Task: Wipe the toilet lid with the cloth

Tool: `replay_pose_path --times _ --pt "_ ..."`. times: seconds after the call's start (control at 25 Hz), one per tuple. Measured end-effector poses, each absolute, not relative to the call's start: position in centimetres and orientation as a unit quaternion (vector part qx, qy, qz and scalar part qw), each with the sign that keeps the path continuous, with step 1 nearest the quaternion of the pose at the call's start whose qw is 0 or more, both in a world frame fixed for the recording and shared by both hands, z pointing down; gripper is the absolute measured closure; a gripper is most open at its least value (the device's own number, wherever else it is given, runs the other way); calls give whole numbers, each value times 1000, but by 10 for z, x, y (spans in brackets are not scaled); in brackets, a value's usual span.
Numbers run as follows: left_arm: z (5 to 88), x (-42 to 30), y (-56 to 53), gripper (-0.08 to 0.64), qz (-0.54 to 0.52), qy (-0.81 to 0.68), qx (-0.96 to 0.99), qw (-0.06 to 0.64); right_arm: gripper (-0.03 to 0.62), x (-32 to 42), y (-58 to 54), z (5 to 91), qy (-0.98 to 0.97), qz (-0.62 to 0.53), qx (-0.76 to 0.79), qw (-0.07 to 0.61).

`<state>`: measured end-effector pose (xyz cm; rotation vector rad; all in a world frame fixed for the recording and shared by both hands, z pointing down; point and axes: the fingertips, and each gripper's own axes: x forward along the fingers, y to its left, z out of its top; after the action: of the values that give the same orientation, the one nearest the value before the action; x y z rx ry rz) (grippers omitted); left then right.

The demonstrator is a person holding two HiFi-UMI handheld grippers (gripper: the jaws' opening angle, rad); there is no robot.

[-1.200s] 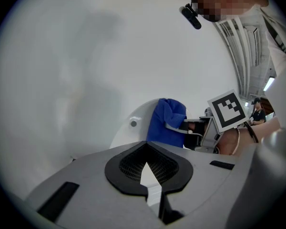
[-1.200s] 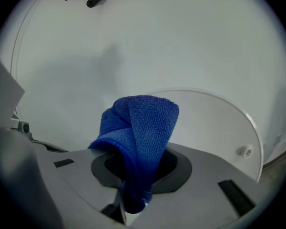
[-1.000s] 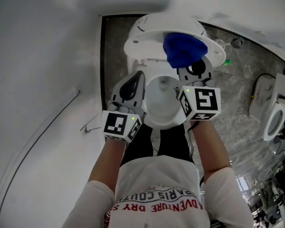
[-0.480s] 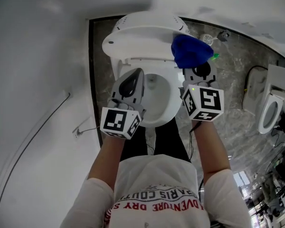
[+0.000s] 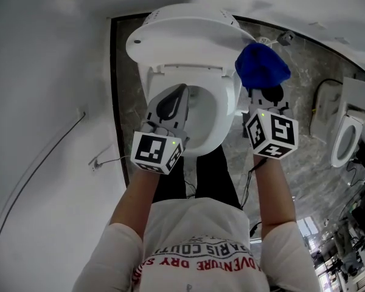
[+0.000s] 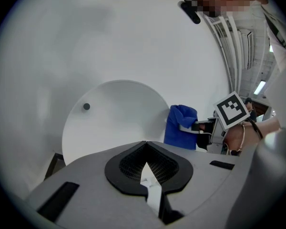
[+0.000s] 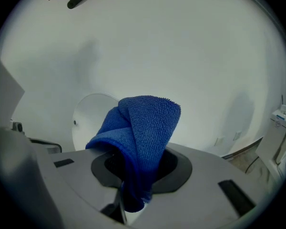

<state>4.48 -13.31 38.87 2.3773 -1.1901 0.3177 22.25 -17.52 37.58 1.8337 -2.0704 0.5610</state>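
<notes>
A: State of right gripper (image 5: 264, 99)?
B: Jaws clamped on cloth (image 5: 263, 66), which bunches up above them. Cloth sits at 4 o'clock of the lid (image 5: 182, 32), just beside its rim. Can't tell if it's touching.
A: And left gripper (image 5: 173, 99)?
B: Jaws together, nothing between. It's over the bowl (image 5: 210, 114), 6 o'clock of lid.
A: Lid position?
B: Raised. Left gripper view has it dead ahead, cloth at its 3 o'clock edge.
</notes>
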Motion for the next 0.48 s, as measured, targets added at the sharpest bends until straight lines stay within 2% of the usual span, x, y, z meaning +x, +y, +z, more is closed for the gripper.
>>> replay_pose_path --times 0.2,0.48 --pt "392 24 -128 554 102 -448 857 233 505 210 -158 386 -726 206 636 161" --pt "418 -47 -126 554 102 -481 840 230 505 103 -159 425 -779 215 570 148"
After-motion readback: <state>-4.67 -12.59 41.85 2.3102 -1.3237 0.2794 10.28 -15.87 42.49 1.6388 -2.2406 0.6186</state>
